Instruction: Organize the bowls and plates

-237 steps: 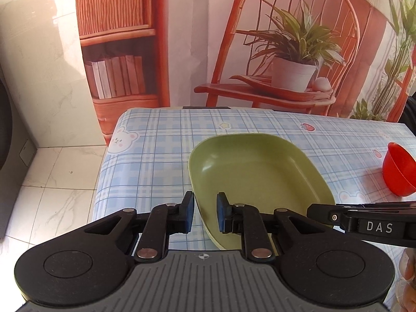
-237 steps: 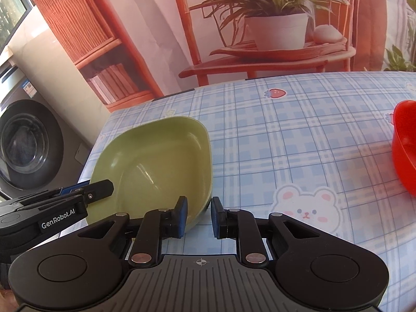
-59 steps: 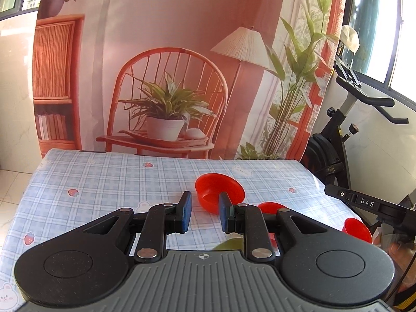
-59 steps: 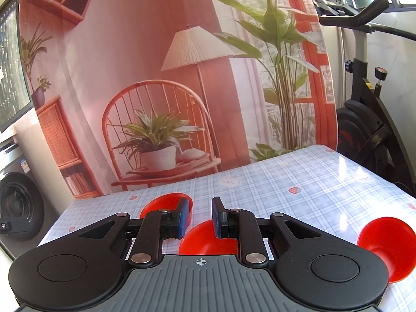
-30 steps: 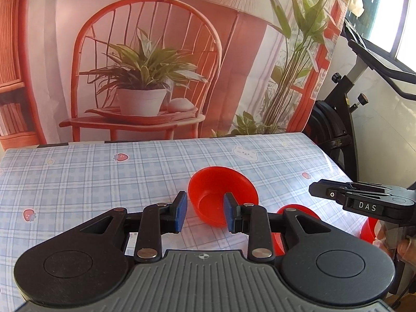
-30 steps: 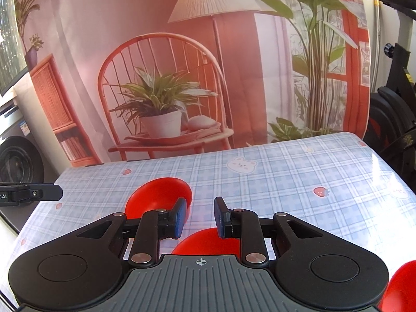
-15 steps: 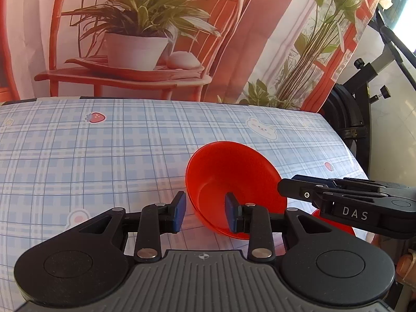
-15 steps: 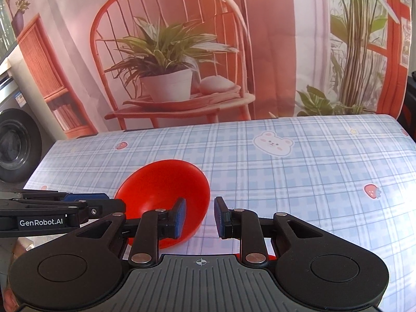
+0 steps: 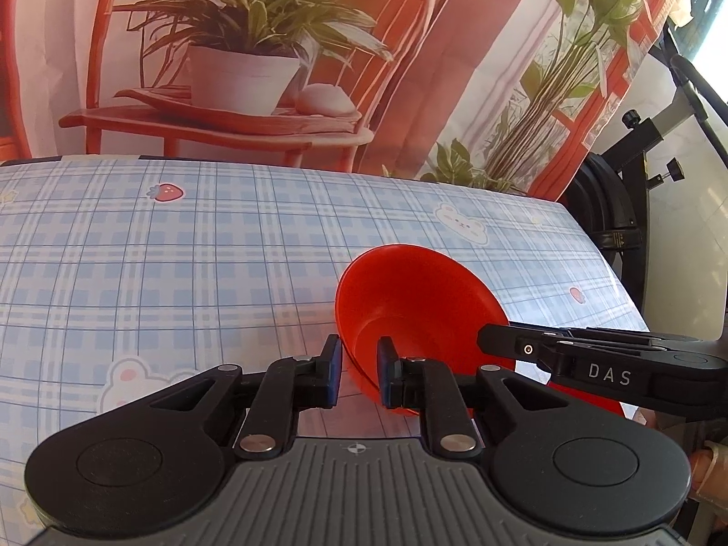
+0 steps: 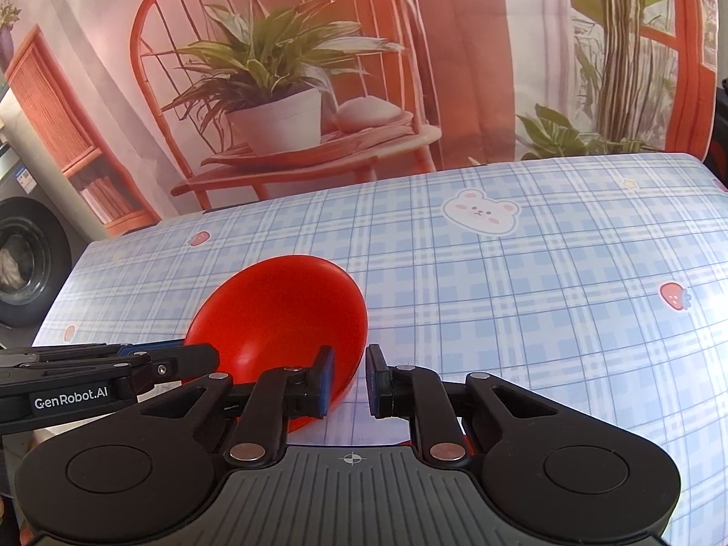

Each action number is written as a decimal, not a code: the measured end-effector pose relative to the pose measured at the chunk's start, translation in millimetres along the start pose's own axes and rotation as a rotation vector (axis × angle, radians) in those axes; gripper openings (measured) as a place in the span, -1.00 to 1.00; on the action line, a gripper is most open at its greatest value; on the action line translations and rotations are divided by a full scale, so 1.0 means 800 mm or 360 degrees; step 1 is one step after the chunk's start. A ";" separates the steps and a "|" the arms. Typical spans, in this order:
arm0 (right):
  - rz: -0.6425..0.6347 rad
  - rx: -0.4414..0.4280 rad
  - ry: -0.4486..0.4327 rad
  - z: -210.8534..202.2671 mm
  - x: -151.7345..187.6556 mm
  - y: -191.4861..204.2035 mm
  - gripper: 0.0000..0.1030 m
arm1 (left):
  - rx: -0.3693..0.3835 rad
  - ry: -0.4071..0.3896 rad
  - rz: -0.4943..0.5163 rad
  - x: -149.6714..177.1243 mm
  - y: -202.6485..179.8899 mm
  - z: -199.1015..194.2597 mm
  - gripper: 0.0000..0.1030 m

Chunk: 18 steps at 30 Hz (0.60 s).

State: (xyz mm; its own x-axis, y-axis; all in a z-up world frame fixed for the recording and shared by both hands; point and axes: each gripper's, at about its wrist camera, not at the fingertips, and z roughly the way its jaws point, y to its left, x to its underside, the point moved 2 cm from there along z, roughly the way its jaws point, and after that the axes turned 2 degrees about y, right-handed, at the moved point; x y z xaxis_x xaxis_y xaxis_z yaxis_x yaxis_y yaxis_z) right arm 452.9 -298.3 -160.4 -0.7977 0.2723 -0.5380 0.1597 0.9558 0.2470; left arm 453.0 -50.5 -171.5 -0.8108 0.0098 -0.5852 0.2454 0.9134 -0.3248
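A red bowl [image 9: 418, 300] sits on the blue plaid tablecloth [image 9: 182, 273]. My left gripper [image 9: 358, 375] is open with its jaws astride the bowl's near-left rim. In the right wrist view the same red bowl [image 10: 282, 314] lies just ahead; my right gripper [image 10: 349, 380] is open with its jaws astride the bowl's near-right rim. A second red bowl [image 9: 587, 402] peeks out behind the other gripper's arm at the right of the left wrist view. No plate is in view.
The tablecloth [image 10: 523, 295] stretches away to a printed backdrop of a chair and plant [image 9: 245, 68]. An exercise bike [image 9: 637, 173] stands past the table's right edge. A washing machine [image 10: 22, 264] stands off the left side.
Both grippers have dropped and closed in on the red bowl; their open jaws now straddle its rim from opposite sides. Earlier the green plate was in view; it is out of view now.
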 end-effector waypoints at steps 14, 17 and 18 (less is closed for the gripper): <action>0.0052 -0.0036 -0.0256 -0.084 0.010 0.014 -0.76 | -0.0015 -0.0130 0.0073 -0.008 -0.043 -0.071 -0.66; 0.0069 -0.0046 -0.0307 -0.107 0.016 0.015 -0.76 | -0.0016 -0.0157 0.0086 -0.005 -0.053 -0.086 -0.66; 0.0076 -0.0051 -0.0334 -0.114 0.018 0.016 -0.76 | -0.0021 -0.0165 0.0090 -0.003 -0.057 -0.090 -0.66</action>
State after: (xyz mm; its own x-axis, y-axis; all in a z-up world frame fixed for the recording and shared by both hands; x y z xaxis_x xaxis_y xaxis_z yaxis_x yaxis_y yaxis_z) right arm 390.3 -292.6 -91.2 -0.6508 0.3376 -0.6801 0.1734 0.9381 0.2998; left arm 405.5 -62.8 -101.4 -0.7366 0.0198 -0.6761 0.2816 0.9178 -0.2799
